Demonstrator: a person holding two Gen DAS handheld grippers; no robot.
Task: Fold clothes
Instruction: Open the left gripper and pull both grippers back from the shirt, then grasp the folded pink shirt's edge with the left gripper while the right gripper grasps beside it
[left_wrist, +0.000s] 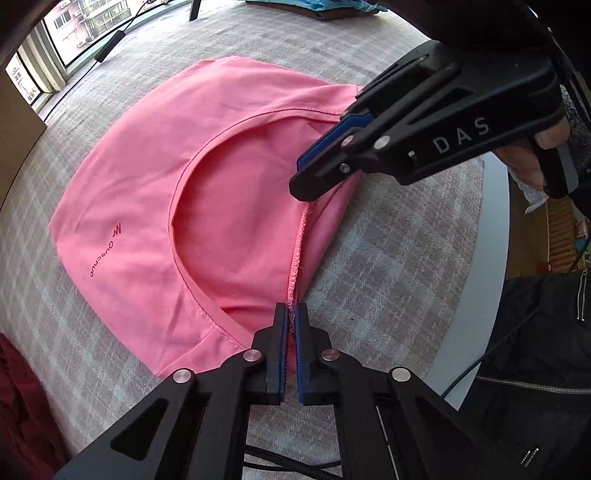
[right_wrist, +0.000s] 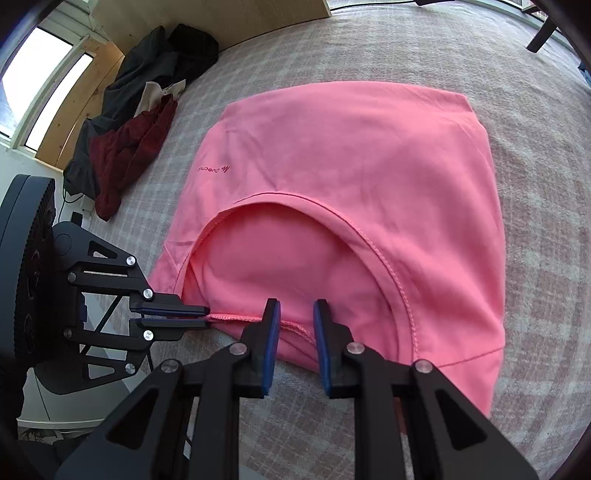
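Pink T-shirt (right_wrist: 351, 177) lies spread on a grey plaid blanket (right_wrist: 369, 44), neckline toward the cameras, small dark logo (right_wrist: 214, 169) on the chest. Left gripper (left_wrist: 291, 314) has its jaws together, clamped on the serged seam (left_wrist: 297, 251) at the near edge. Right gripper (right_wrist: 295, 314) straddles the same seam a little further along, jaws apart, pads not yet pressing the cloth. Folding looks barely begun: the body is flat and no finished fold shows; likely both hands need a hold on this edge before it gets carried over. Sleeves and hem can't be made out, since fisheye bending and the shirt's own bulk hide them. Pile of dark and maroon clothes (right_wrist: 129, 122) waits at the blanket's far left, apparently unfolded. Right hand (left_wrist: 532, 162) is only partly visible behind the tool body.
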